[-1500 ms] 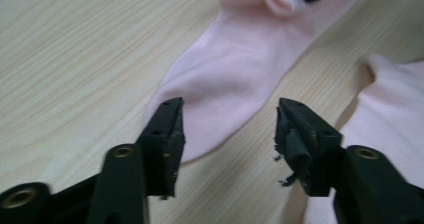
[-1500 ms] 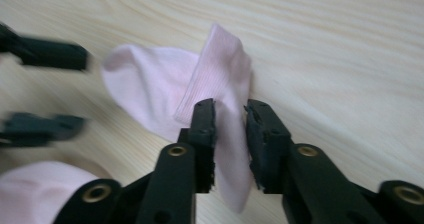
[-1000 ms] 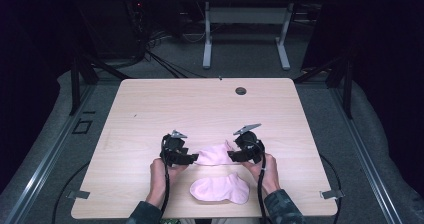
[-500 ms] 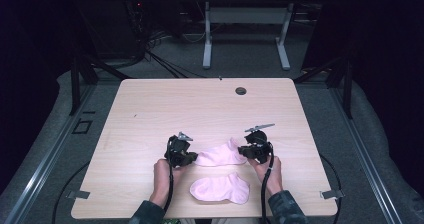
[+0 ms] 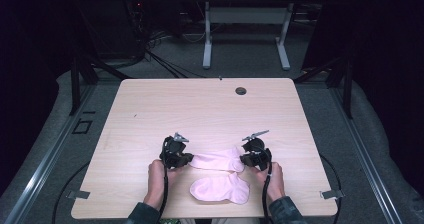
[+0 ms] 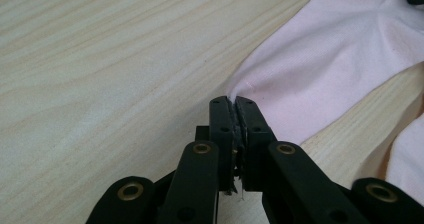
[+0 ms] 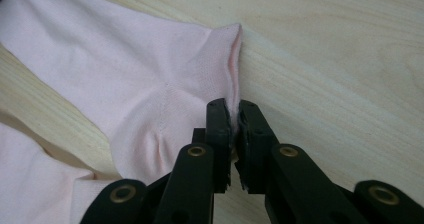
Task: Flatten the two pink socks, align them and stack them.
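Table (image 5: 150, 109), pale wood, bare over its far half; a small dark grommet (image 5: 241, 90) near the far edge; both socks lie close to the near edge.

Left gripper (image 5: 175, 155): jaws pinched on the left tip of the upper sock (image 5: 217, 160); in the left gripper view (image 6: 233, 115) only a thin fold of cloth (image 6: 320, 79) sits between the pads. Risk: a shallow bite; any sharp pull is likely to slip the fabric free.

Upper sock: stretched between both grippers, flat or nearly flat on the wood; whether it is lifted clear, cannot tell. Risk: uneven tension from one side may twist or bunch it.

Lower sock (image 5: 220, 189): loose, just beside and nearer than the upper one; the two look to touch or nearly so at the right. Risk: a drag toward the person could catch it and push it off the near edge.

Right gripper (image 5: 254, 157): jaws clamped on the cuff hem; in the right gripper view (image 7: 233, 118) the grip (image 7: 150, 99) is at the very rim. Risk: same slip.

Room: wide open ground ahead and to the left and right; little behind, where forearms and edge crowd in.
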Action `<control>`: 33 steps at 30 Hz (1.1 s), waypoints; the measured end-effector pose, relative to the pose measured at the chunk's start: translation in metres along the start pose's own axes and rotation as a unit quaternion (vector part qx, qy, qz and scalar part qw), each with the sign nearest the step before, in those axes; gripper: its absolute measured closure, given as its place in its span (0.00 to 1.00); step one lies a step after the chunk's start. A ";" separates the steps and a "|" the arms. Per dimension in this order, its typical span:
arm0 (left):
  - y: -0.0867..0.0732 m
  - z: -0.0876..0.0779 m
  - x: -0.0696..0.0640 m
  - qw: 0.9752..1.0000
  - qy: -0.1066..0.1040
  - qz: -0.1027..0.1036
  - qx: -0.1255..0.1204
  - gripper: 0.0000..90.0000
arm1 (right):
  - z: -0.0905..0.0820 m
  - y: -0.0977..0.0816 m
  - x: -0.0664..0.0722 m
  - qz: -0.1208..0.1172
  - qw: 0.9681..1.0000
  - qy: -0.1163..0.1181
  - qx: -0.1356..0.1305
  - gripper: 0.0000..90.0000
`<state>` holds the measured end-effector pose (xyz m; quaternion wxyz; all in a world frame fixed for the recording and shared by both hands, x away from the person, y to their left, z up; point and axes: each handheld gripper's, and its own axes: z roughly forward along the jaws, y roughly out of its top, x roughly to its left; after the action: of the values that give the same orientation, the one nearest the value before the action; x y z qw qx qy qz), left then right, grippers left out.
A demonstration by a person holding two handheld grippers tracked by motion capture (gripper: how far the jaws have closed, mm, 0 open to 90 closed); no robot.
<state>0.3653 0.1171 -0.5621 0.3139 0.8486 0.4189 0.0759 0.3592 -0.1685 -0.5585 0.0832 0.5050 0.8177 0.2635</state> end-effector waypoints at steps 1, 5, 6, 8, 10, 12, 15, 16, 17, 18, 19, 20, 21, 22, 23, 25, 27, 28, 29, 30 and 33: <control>0.000 0.000 0.000 1.000 0.000 0.001 0.000 0.96 | -0.001 0.000 0.000 0.000 1.000 0.001 0.001 0.94; -0.002 -0.002 0.000 1.000 0.005 0.002 -0.004 0.85 | -0.001 0.000 0.001 0.000 1.000 -0.005 -0.005 0.88; -0.002 -0.002 0.000 1.000 0.005 0.002 -0.004 0.77 | -0.001 0.000 0.001 0.000 1.000 -0.005 -0.005 0.88; -0.002 -0.007 0.002 1.000 0.005 -0.002 -0.014 0.65 | -0.002 -0.001 0.000 -0.004 1.000 -0.009 0.000 0.82; -0.003 -0.010 0.003 1.000 0.012 -0.003 -0.020 0.53 | -0.004 -0.001 0.000 -0.004 1.000 -0.005 0.001 0.74; -0.003 -0.013 0.003 1.000 0.015 -0.003 -0.024 0.45 | -0.005 -0.001 0.000 -0.001 1.000 0.004 -0.008 0.68; -0.003 -0.017 0.004 0.999 0.020 -0.005 -0.031 0.35 | -0.009 0.000 -0.001 -0.009 1.000 0.002 -0.011 0.58; -0.003 -0.019 0.004 0.999 0.020 -0.002 -0.031 0.32 | -0.010 0.000 -0.001 -0.005 1.000 0.007 -0.019 0.54; -0.003 -0.020 0.004 0.999 0.020 -0.003 -0.035 0.30 | -0.012 0.001 -0.002 -0.008 1.000 0.007 -0.019 0.49; -0.003 -0.020 0.004 0.999 0.020 -0.003 -0.035 0.28 | -0.012 0.001 -0.002 -0.008 1.000 0.007 -0.019 0.49; -0.004 -0.024 0.004 0.999 0.018 -0.001 -0.036 0.27 | -0.016 0.001 -0.002 -0.014 1.000 0.006 -0.026 0.38; -0.004 -0.026 0.005 0.999 0.021 0.001 -0.036 0.26 | -0.018 0.001 -0.002 -0.015 0.999 0.008 -0.030 0.35; -0.004 -0.028 0.005 0.999 0.022 0.001 -0.038 0.23 | -0.020 0.001 -0.002 -0.018 0.999 0.006 -0.032 0.32; -0.004 -0.028 0.005 0.999 0.022 0.001 -0.038 0.22 | -0.020 0.001 -0.002 -0.018 0.999 0.006 -0.032 0.32; -0.005 -0.032 0.005 0.999 0.025 0.002 -0.040 0.22 | -0.023 0.001 -0.002 -0.021 0.999 0.002 -0.037 0.29; -0.008 -0.038 0.006 0.999 0.028 0.006 -0.043 0.17 | -0.031 -0.001 -0.002 -0.023 0.998 0.005 -0.051 0.23; -0.011 -0.043 0.007 0.998 0.031 0.004 -0.049 0.17 | -0.038 -0.003 -0.002 -0.026 0.998 0.007 -0.057 0.18; -0.013 -0.046 0.008 0.998 0.032 0.003 -0.051 0.17 | -0.041 -0.004 -0.002 -0.029 0.998 0.008 -0.061 0.16; -0.014 -0.049 0.009 0.998 0.033 0.003 -0.049 0.17 | -0.044 -0.006 -0.002 -0.030 0.998 0.006 -0.064 0.16; -0.014 -0.049 0.009 0.998 0.033 0.003 -0.049 0.17 | -0.047 -0.008 -0.002 -0.031 0.997 0.007 -0.071 0.15; -0.021 -0.061 0.015 0.998 0.043 -0.004 -0.053 0.17 | -0.057 -0.014 -0.004 -0.031 0.996 0.000 -0.084 0.10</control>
<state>0.3368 0.1669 -0.5284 0.3409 0.8248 0.4310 0.1332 0.3276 -0.1963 -0.5181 0.1334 0.4706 0.8079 0.3286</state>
